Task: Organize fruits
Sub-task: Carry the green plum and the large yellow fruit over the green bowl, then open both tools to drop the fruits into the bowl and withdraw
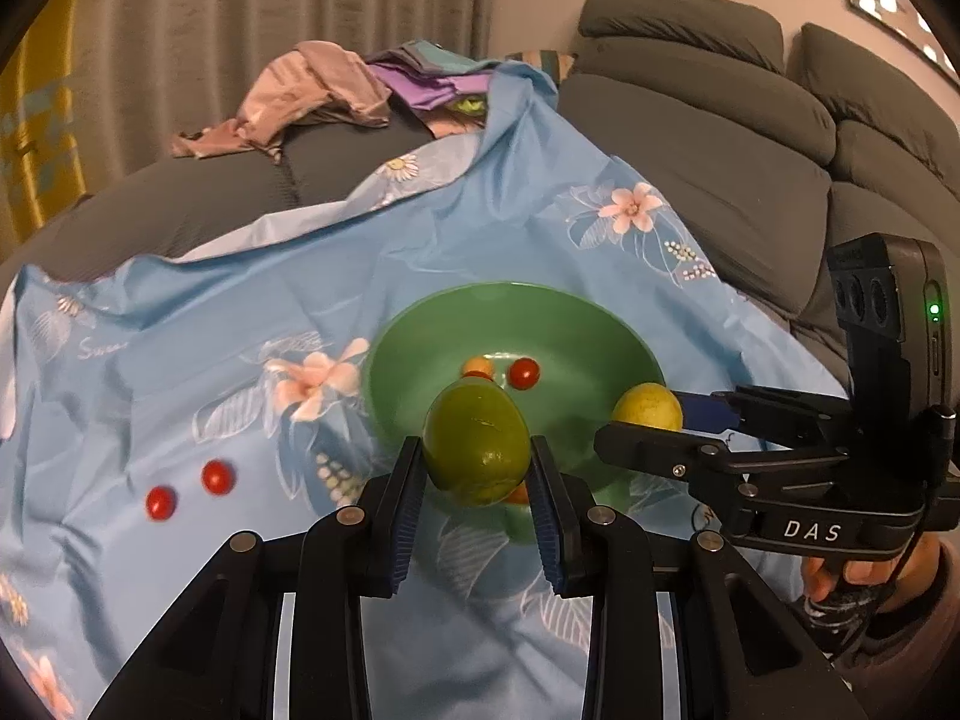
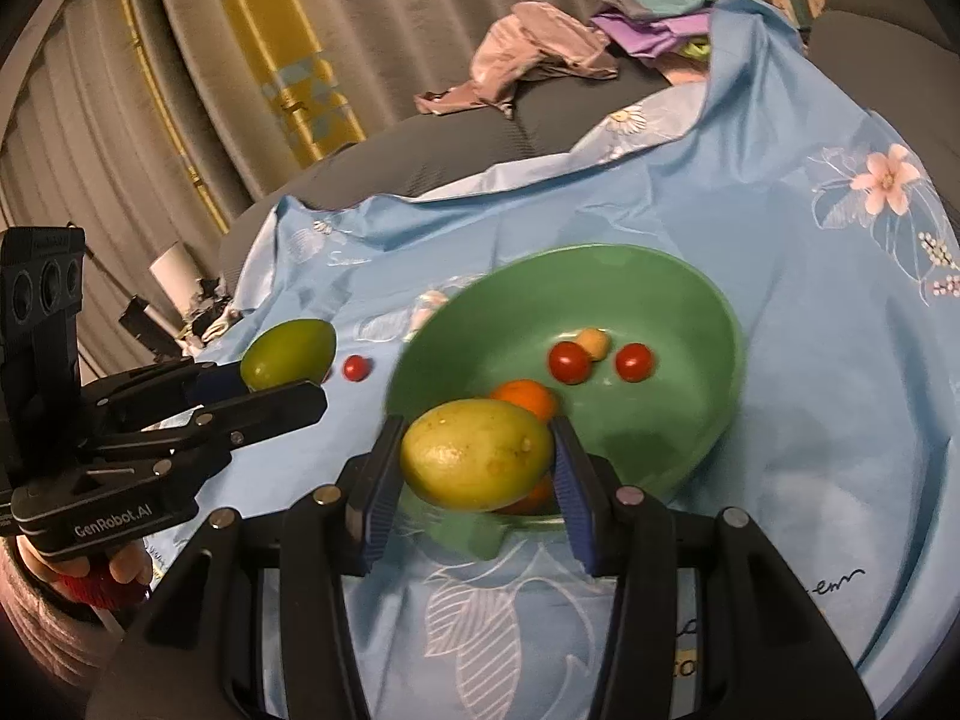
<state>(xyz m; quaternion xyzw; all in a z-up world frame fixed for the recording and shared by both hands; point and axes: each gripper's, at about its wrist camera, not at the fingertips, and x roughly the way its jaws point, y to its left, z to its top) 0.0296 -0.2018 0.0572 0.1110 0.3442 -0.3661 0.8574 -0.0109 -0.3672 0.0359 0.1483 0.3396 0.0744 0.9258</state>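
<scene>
A green bowl (image 1: 414, 348) (image 2: 678, 288) sits on a blue flowered cloth. It holds cherry tomatoes (image 2: 633, 361), a small pale fruit (image 2: 594, 341) and an orange (image 2: 528, 399). My left gripper (image 1: 476, 468) is shut on a green lemon (image 1: 476, 447) over the bowl's near rim; it also shows in the right wrist view (image 2: 288, 354). My right gripper (image 2: 477, 465) is shut on a yellow-green lemon (image 2: 477, 456), also seen from the left (image 1: 648, 408), at the bowl's edge. Two cherry tomatoes (image 1: 217, 477) (image 1: 161, 503) lie on the cloth left of the bowl.
The cloth (image 1: 180, 312) covers a grey sofa (image 1: 690, 120). A pile of clothes (image 1: 324, 90) lies at the back. Curtains (image 2: 360, 12) hang behind. One cherry tomato (image 2: 356, 367) shows on the cloth in the right wrist view.
</scene>
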